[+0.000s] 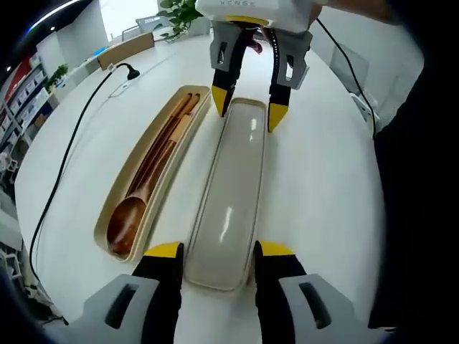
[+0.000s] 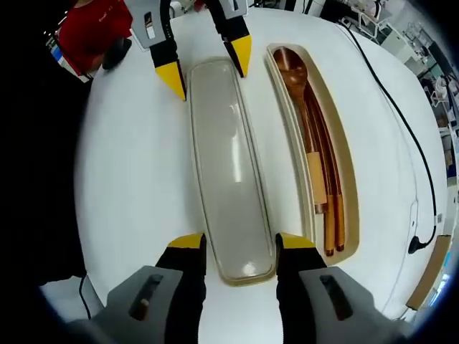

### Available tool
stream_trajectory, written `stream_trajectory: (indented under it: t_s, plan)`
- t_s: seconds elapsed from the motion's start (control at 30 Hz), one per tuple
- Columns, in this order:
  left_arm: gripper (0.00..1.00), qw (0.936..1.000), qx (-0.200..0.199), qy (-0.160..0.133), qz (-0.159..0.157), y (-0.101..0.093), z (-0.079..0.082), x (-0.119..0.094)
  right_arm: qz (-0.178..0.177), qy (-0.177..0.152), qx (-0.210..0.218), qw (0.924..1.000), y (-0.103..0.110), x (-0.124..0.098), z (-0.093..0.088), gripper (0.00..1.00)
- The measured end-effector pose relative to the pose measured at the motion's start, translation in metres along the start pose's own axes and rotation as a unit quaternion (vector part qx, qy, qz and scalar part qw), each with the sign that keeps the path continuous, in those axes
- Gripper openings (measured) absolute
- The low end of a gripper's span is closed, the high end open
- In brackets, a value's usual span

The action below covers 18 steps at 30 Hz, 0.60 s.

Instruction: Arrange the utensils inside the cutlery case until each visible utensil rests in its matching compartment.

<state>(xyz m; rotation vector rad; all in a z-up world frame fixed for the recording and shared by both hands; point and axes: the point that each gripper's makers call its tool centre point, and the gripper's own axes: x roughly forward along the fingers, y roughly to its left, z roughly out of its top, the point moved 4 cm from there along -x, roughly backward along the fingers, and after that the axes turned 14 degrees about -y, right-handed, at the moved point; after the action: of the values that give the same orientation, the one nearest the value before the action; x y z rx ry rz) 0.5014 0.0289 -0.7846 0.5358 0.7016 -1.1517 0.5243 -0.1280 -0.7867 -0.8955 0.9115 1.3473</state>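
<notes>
1. Cutlery case (image 1: 140,183) lay open on the white table (image 1: 323,179), its tray just beside its lid (image 1: 231,193), the two long sides nearly touching.
2. Your left gripper (image 1: 215,261) had its jaws spread to either side of the lid's near end, apparently not yet clamped on it. In the right gripper view your right gripper (image 2: 242,251) stood the same way at the opposite end.
3. Inside the tray, a wooden spoon (image 1: 136,211) and chopsticks (image 1: 176,125) lay lengthwise, so the utensils looked already seated and the lid seemed the remaining piece.
4. I judged the lid to be light, stiff plastic with a glossy, slippery top. You would have done best to take hold across its narrow ends, by the rim, not on the smooth crown.
5. The left gripper view showed the spoon bowl at the tray's near end, a black cable (image 1: 72,150) and a potted plant (image 1: 179,14) beyond. The right gripper view showed the chopstick tips (image 2: 333,240) nearest instead, and a red object (image 2: 93,29) at the table's far edge.
</notes>
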Motion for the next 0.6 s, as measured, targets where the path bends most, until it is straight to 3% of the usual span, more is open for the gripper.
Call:
stream_trajectory:
  t_s: [0.37, 0.5, 0.6]
  plan:
    - [0.4, 0.9997, -0.006, 0.024, 0.005, -0.0034, 0.0017, 0.0004, -0.001, 0.004, 0.004, 1.0, 0.0007, -0.0007, 0.0009, 0.36]
    - [0.4, 0.9997, -0.016, 0.01, 0.016, -0.0073, -0.0005, -0.0017, 0.0, 0.004, 0.004, 1.0, 0.0012, -0.0008, 0.0014, 0.35]
    - [0.4, 0.9993, -0.018, -0.014, 0.029, -0.0094, -0.0023, -0.0042, -0.001, 0.027, 0.0, 0.9996, 0.0019, 0.001, 0.0044, 0.35]
